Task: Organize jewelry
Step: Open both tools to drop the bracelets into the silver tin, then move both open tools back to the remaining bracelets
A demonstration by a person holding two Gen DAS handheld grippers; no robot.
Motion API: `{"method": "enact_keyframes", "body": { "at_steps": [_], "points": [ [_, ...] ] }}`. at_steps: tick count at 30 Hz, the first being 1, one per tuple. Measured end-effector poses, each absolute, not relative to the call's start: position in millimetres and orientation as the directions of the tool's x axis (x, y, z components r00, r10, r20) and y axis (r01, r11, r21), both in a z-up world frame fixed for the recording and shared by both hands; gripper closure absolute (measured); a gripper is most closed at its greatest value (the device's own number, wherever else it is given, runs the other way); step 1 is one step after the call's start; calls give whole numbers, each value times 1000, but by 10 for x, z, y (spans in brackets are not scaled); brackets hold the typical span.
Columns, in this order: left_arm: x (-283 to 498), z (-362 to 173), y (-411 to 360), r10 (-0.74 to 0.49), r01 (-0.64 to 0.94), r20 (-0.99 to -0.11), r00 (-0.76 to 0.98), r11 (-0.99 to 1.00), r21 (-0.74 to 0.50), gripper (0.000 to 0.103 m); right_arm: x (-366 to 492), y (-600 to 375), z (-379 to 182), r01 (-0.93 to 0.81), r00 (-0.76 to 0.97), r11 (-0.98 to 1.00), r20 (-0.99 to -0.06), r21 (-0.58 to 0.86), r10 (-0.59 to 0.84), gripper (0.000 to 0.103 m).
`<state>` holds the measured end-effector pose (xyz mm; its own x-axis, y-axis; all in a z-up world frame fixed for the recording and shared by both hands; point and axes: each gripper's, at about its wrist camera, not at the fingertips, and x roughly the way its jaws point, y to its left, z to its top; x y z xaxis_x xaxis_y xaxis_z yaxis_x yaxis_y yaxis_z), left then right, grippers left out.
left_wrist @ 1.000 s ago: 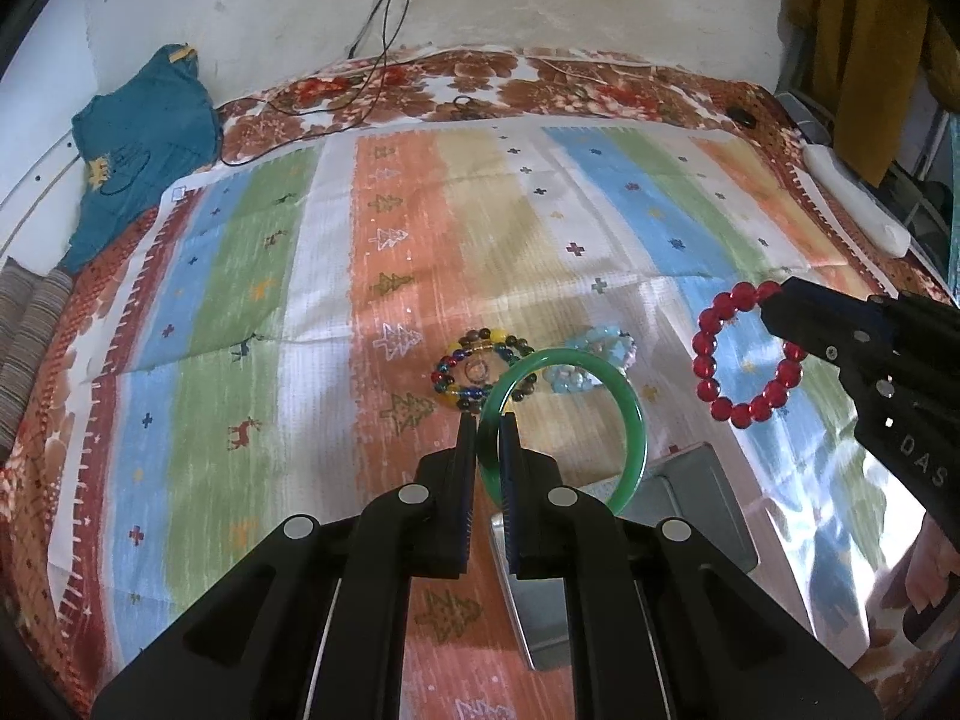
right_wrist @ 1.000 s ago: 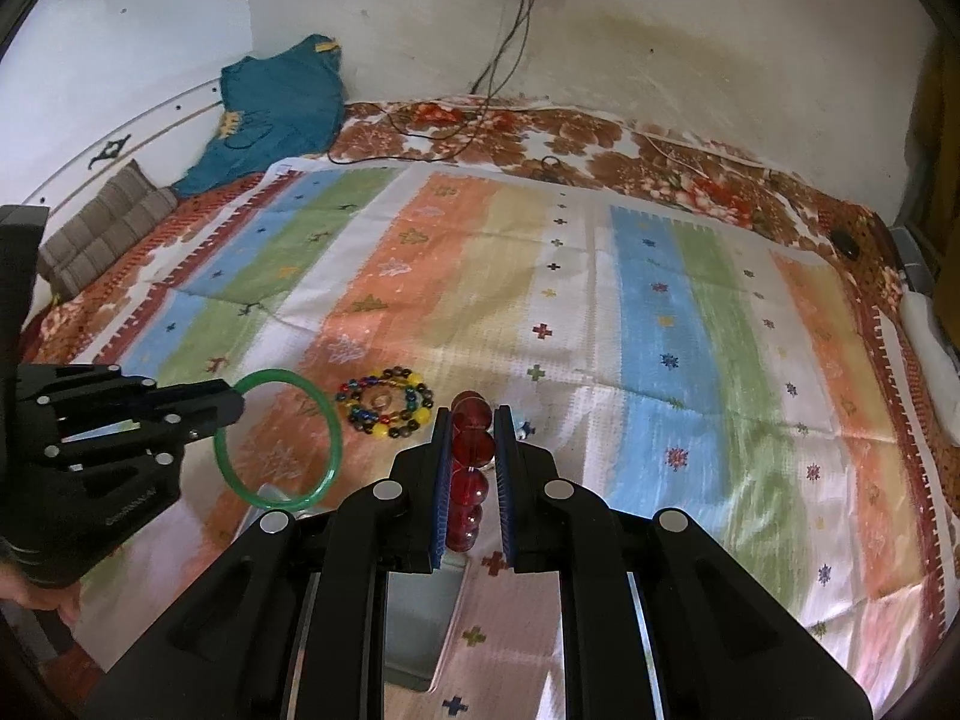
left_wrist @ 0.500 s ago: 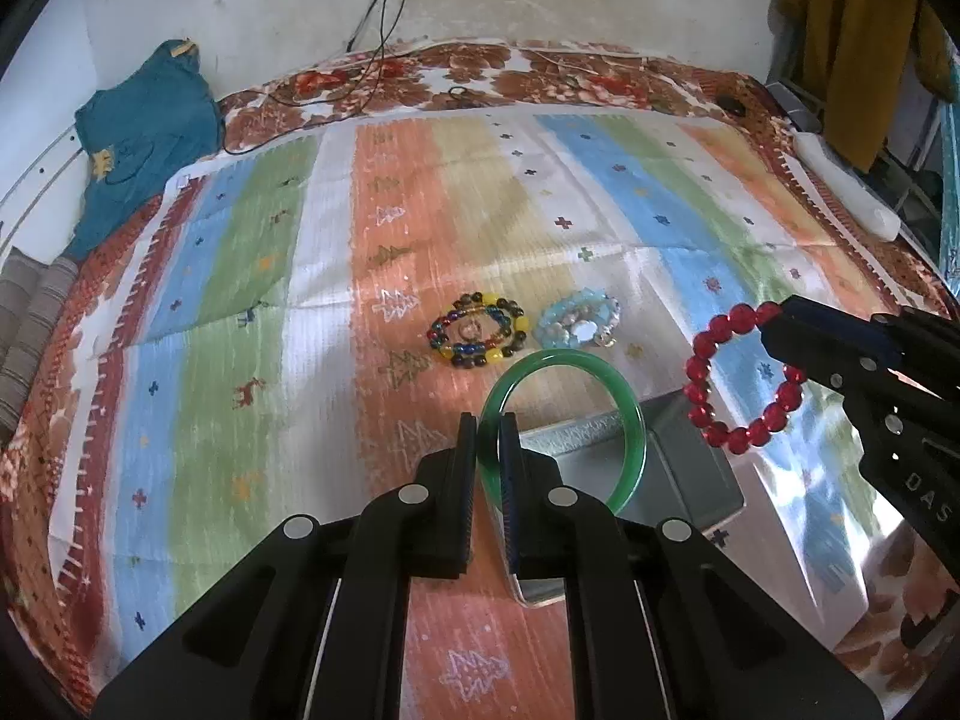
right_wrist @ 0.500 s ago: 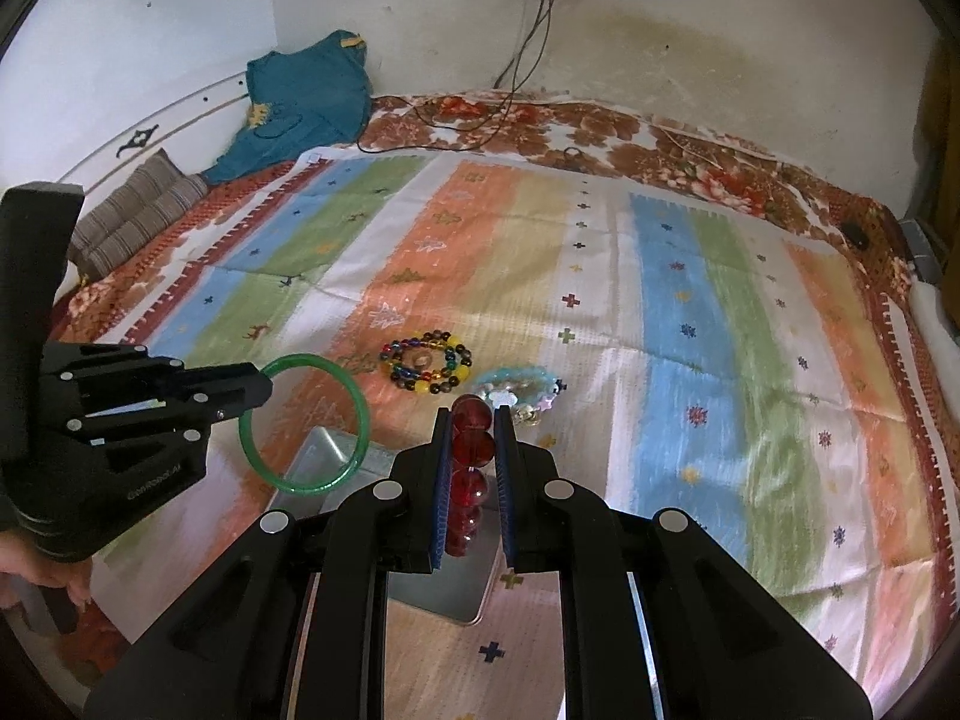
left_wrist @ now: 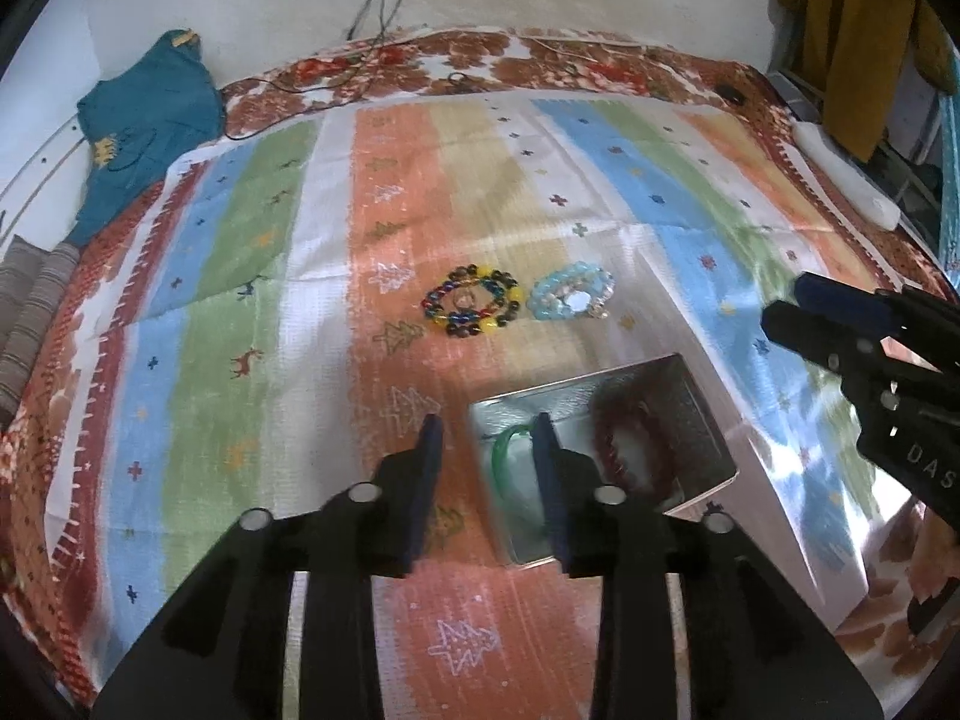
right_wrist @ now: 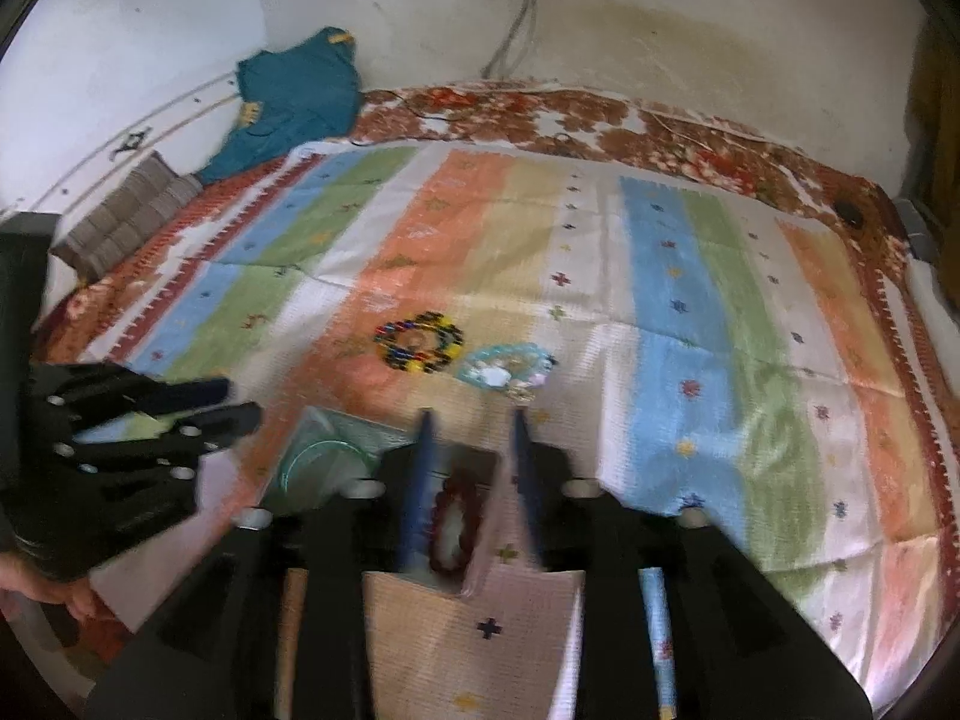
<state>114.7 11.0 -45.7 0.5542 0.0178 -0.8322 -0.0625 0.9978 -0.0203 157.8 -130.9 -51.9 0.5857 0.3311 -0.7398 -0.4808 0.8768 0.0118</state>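
Striped cloth (left_wrist: pixel 384 252) covers the bed beneath a stained wall (right_wrist: pixel 690 30).

I count four bracelets: one green bangle (left_wrist: pixel 509 450) and one red bead bracelet (left_wrist: pixel 624 438) in the single metal tray (left_wrist: pixel 690 378); one multicoloured bead bracelet (left_wrist: pixel 471 307) and one pale blue bead bracelet (left_wrist: pixel 570 299) on the one striped cloth (left_wrist: pixel 240 276)

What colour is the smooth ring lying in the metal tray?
Green. The smooth ring shows best in the left wrist view, inside the metal tray.
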Motion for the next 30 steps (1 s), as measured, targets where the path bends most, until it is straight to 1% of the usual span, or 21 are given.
{"method": "enact_keyframes", "body": {
  "at_steps": [2,3,5,6,7,9,14,15,17,19,25,27,30],
  "points": [
    [1144,-460,144,25,-73,-833,553,997,-18,70,1634,-1358,-549,-460,584,888,-748,17,316,66],
    [1146,-465,160,27,-76,-835,550,997,-18,68,1652,-1379,-562,-452,583,892,-751,17,309,66],
    [1149,-474,189,35,-89,-836,548,996,-16,65,1685,-1409,-578,-439,582,898,-755,20,301,61],
    [1156,-476,199,37,-94,-836,548,995,-17,64,1691,-1422,-580,-436,583,900,-754,25,303,56],
    [1159,-477,215,36,-98,-837,546,995,-22,63,1703,-1433,-579,-432,584,902,-753,30,304,55],
    [1170,-479,231,35,-103,-837,546,994,-26,58,1720,-1439,-584,-424,587,905,-753,28,298,54],
    [1206,-493,282,48,-129,-834,550,991,-28,50,1786,-1406,-635,-430,571,903,-767,23,292,52],
    [1217,-498,293,50,-134,-834,549,990,-29,46,1795,-1401,-641,-429,570,903,-769,21,289,50],
    [1244,-502,324,58,-149,-832,551,988,-30,44,1832,-1400,-653,-428,567,903,-772,22,288,47],
    [1278,-503,349,65,-164,-830,555,986,-32,43,1864,-1393,-661,-427,566,904,-773,22,286,40],
    [1388,-515,365,55,-161,-823,566,986,-45,39,1991,-1378,-711,-412,564,911,-783,9,263,38],
    [1438,-541,363,62,-163,-824,563,986,-38,34,2031,-1363,-725,-412,563,911,-785,5,258,36],
    [1499,-569,379,73,-170,-825,561,985,-29,30,2088,-1341,-754,-410,558,912,-789,5,256,35]
  ]
}}
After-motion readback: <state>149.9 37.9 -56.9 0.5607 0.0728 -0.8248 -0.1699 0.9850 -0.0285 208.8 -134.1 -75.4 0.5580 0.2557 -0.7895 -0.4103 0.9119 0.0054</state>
